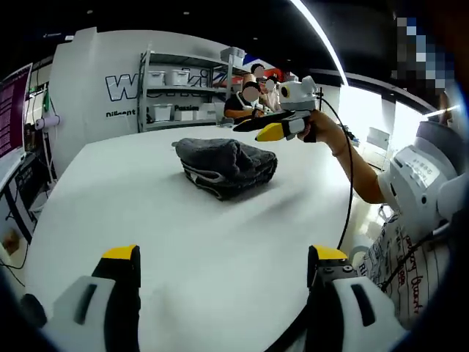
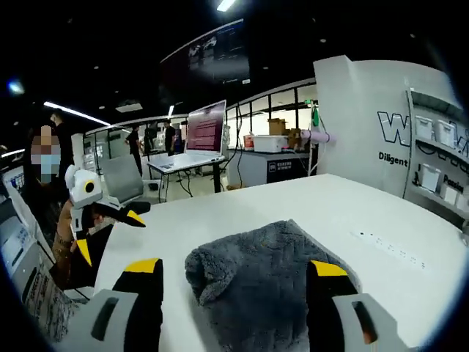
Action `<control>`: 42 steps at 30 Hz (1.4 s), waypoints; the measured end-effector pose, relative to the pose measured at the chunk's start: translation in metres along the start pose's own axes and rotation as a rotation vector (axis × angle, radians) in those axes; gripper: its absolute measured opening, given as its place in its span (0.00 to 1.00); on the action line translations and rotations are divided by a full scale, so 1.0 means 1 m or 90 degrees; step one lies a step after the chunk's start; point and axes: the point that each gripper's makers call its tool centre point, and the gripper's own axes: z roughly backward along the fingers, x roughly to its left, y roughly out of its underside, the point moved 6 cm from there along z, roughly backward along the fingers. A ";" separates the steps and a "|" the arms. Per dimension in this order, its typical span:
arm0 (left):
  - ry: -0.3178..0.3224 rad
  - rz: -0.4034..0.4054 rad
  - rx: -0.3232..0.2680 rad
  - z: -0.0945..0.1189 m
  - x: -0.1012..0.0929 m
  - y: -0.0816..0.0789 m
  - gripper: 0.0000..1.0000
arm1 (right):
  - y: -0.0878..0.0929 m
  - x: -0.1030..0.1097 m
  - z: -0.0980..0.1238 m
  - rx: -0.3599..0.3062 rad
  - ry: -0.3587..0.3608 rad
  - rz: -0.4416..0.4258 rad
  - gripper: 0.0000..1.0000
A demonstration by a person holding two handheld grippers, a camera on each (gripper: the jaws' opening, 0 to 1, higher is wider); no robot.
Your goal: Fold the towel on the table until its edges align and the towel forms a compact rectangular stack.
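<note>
One grey towel (image 1: 226,166) lies bunched into a rough thick stack on the white table (image 1: 146,220). In the left gripper view it sits well ahead of my left gripper (image 1: 223,293), past a wide stretch of bare tabletop and nowhere near the jaws. My left jaws stand spread wide, nothing between them.

In the right gripper view the towel (image 2: 256,282) is right up against my right gripper (image 2: 238,308), lying between and just under the two yellow-tipped jaws. Right jaws are spread wide too, straddling the towel without pinching it; whether they touch the fabric I cannot tell.

From the left gripper view my right gripper (image 1: 275,130) hangs in the air just beyond the towel's far right corner, held in my hand (image 1: 322,128). From the right gripper view my left gripper (image 2: 99,213) hovers off the table's edge, well apart from the towel.

Count: one towel, one table, two grippers.

Towel's long axis, seen from the left gripper view, runs left to right across the table, the right end slightly nearer to me. A striped hem shows on its near face; the top surface is lumpy, edges not squared.

A white power strip (image 2: 388,246) lies flat on the table, beside the towel and apart from it.
</note>
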 end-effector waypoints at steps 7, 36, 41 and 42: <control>0.037 -0.024 -0.009 -0.017 0.001 -0.020 0.99 | 0.019 0.000 0.025 0.019 0.017 0.009 0.99; 0.084 -0.080 -0.094 -0.115 0.003 -0.106 0.58 | 0.068 0.021 0.092 0.026 0.121 -0.013 0.99; 0.061 -0.087 -0.089 -0.121 0.009 -0.099 0.26 | 0.070 0.020 0.097 0.024 0.130 -0.020 0.99; 0.056 -0.089 -0.088 -0.121 0.010 -0.098 0.19 | 0.070 0.020 0.097 0.022 0.131 -0.022 0.99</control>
